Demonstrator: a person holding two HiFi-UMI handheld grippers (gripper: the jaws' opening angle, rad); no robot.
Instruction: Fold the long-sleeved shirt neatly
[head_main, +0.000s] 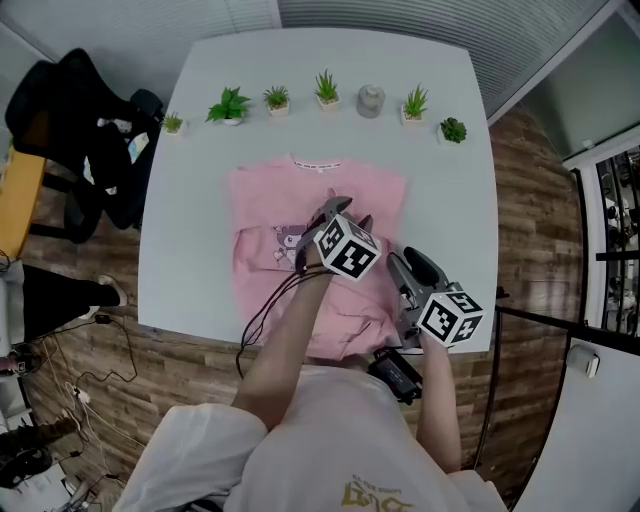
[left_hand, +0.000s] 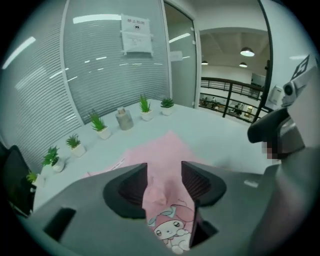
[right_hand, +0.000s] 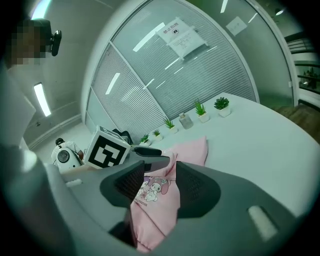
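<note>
Rumpled soft pink shirt (head_main: 268, 215) reaches the smooth white desk's (head_main: 195, 150) near edge; left gripper (left_hand: 164, 174) and right gripper (right_hand: 160, 182) both gape above it.

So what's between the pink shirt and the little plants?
Only bare white tabletop separates the pink long-sleeved shirt from the small potted green plants, seen in the head view.

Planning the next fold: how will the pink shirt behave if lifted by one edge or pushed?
Probably floppy: the pink shirt lies creased and bunched on the table, so a lifted edge should droop. Pushed, it would likely crumple rather than slide whole. It looks thin, so probably light.
</note>
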